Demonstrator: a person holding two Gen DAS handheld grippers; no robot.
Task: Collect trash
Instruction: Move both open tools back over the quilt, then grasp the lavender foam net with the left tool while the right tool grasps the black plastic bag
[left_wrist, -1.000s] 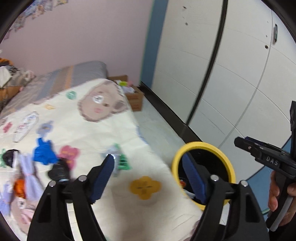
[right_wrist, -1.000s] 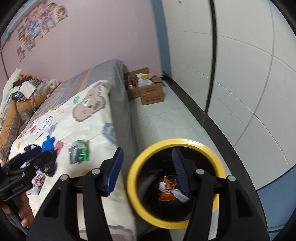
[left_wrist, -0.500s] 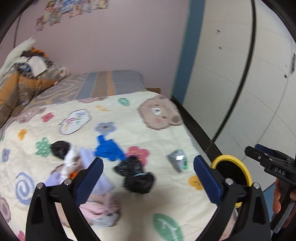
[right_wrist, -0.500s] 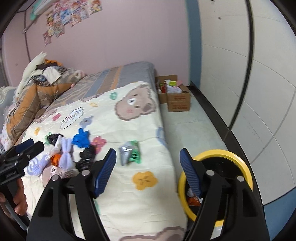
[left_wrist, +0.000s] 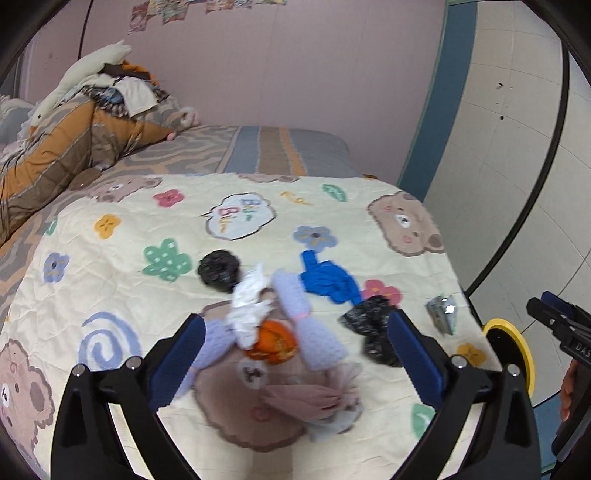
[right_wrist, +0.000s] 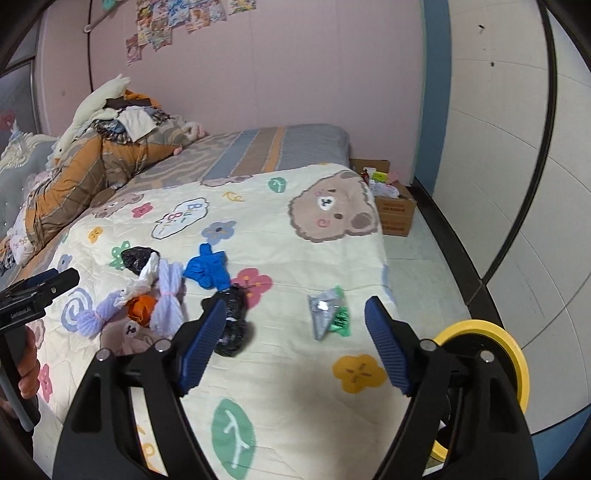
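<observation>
silver wrapper (right_wrist: 327, 311) lies lengthwise up the quilt (right_wrist: 295, 369)

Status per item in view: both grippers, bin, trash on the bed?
left gripper: open, empty, over the pile
right gripper: jaws just been opening, nothing between them
yellow-rimmed bin: upright on floor beside bed, mostly hidden
foil wrapper: loose on quilt, crumpled
blue glove: crumpled on quilt
black bag: bunched, on quilt
orange wrapper: in the pile, crumpled
cardboard box: open, filled
</observation>
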